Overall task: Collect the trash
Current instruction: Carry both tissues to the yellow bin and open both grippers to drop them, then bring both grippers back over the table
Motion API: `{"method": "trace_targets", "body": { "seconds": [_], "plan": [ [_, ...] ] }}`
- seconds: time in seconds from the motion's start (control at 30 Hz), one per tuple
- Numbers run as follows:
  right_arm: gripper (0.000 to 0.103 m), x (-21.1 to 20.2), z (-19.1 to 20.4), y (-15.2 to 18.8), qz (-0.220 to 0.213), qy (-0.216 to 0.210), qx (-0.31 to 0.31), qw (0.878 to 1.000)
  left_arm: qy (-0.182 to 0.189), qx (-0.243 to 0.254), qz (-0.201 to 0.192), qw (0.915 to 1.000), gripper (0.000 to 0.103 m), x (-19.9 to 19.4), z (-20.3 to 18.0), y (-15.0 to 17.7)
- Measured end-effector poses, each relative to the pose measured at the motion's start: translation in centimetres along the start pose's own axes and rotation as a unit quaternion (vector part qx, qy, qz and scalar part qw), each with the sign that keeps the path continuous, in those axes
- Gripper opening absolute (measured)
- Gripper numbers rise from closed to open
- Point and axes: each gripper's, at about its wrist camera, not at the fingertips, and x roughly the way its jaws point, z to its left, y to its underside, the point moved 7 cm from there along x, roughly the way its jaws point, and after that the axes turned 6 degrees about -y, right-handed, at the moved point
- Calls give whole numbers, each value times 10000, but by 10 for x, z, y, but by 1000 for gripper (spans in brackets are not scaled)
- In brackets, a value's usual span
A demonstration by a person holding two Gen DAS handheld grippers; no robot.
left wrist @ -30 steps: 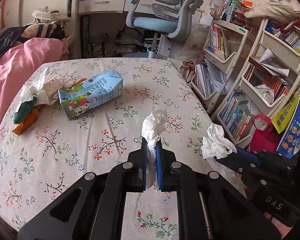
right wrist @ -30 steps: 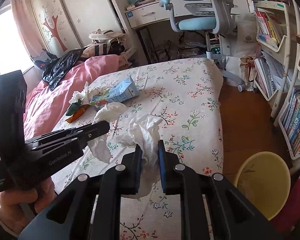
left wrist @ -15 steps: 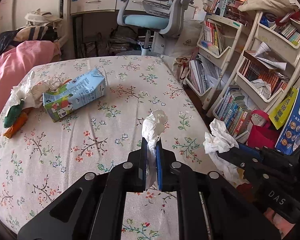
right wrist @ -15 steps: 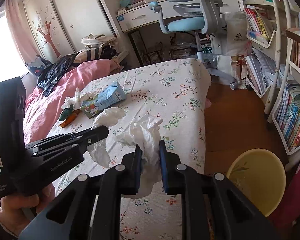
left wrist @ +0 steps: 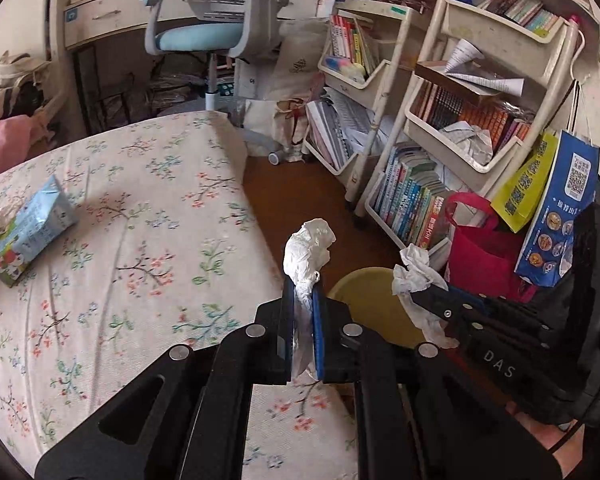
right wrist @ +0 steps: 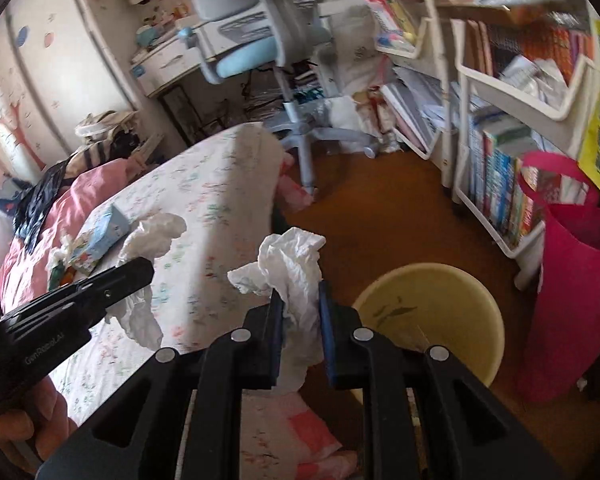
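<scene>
My left gripper (left wrist: 302, 280) is shut on a crumpled white tissue (left wrist: 308, 246) and holds it at the bed's right edge, beside the yellow bin (left wrist: 370, 292). My right gripper (right wrist: 299, 292) has a second crumpled white tissue (right wrist: 288, 264) between its jaws, which stand a little wider apart, just left of the yellow bin (right wrist: 432, 312) on the floor. The left gripper and its tissue (right wrist: 150, 236) also show in the right wrist view. A blue milk carton (left wrist: 28, 236) lies on the floral bed sheet (left wrist: 140, 240) with more tissue and wrappers (right wrist: 60, 268) beside it.
White shelving carts full of books (left wrist: 440, 152) stand to the right. A red bag (right wrist: 572, 280) and hanging paper bags (left wrist: 556, 216) are close to the bin. A blue office chair (left wrist: 204, 36) and desk stand at the back. Wooden floor (right wrist: 380, 220) lies between bed and shelves.
Both grippers have swung right, off the bed and towards the yellow bin, carrying their tissues. The right gripper's jaws look slightly wider apart around its tissue than before.
</scene>
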Motion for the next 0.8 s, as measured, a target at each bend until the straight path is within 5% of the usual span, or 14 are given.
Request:
{"method": "trace_targets", "body": {
  "seconds": [0.2, 0.27, 0.47, 0.8],
  "plan": [
    [21, 1, -49, 5, 81, 377, 555, 9977, 453, 133, 360, 9982, 8, 41, -65, -16],
    [33, 0, -61, 5, 66, 499, 737, 9960, 499, 247, 441, 9975, 11, 51, -82, -21],
    [48, -8, -74, 3, -51, 610, 900, 9941, 396, 413, 466, 9973, 45, 61, -106, -25],
    [61, -27, -53, -15, -513, 471, 652, 9954, -633, 310, 41, 9975, 75, 14, -62, -21]
  ]
}}
